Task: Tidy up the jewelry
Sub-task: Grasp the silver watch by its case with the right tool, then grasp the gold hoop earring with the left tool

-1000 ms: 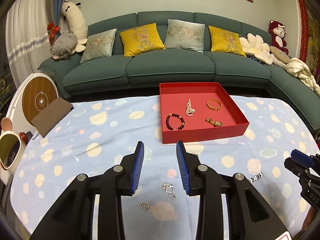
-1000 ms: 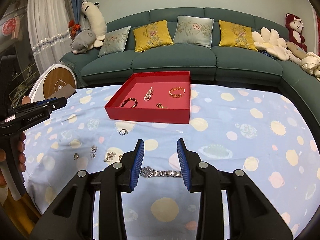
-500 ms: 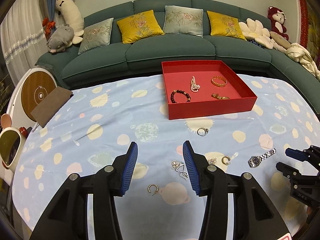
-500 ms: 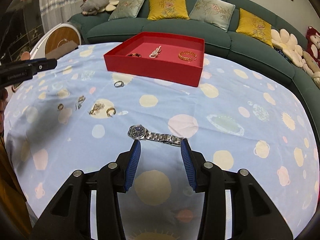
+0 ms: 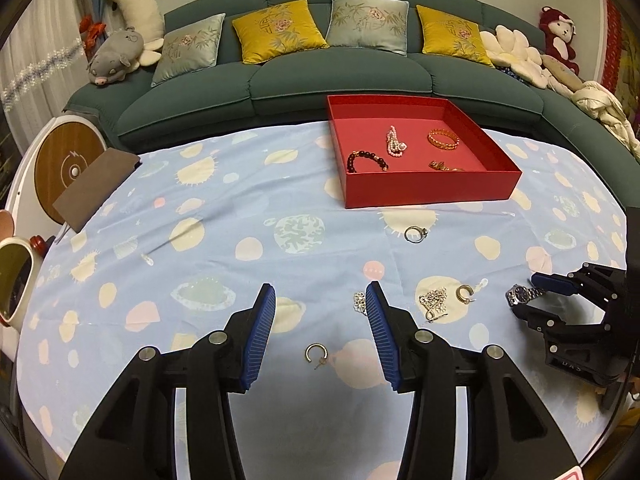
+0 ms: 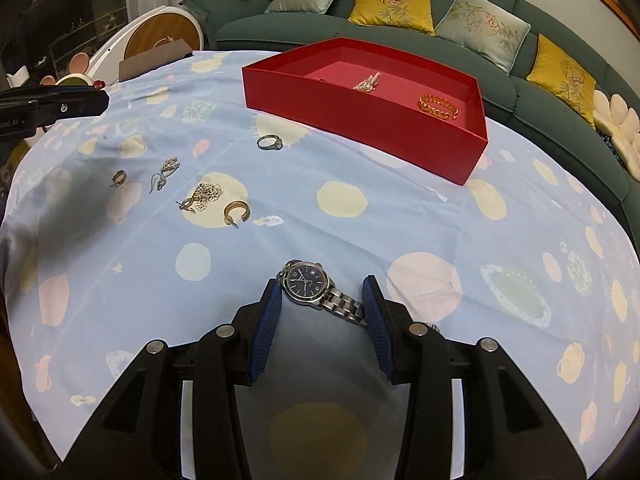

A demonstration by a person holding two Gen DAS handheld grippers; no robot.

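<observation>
Our right gripper (image 6: 322, 304) is open wide around the watch (image 6: 306, 282) (its face sits just ahead, its band crosses between the pads), so we should squeeze slowly on the band.

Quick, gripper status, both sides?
Left gripper: open, empty, above a hoop earring.
Right gripper: open, straddling the watch, not clamped on it yet.

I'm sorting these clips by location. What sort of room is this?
Most likely a home living room: a long green sofa with embroidered cushions, plush toys at its ends, and a table under a planet-print cloth.
</observation>
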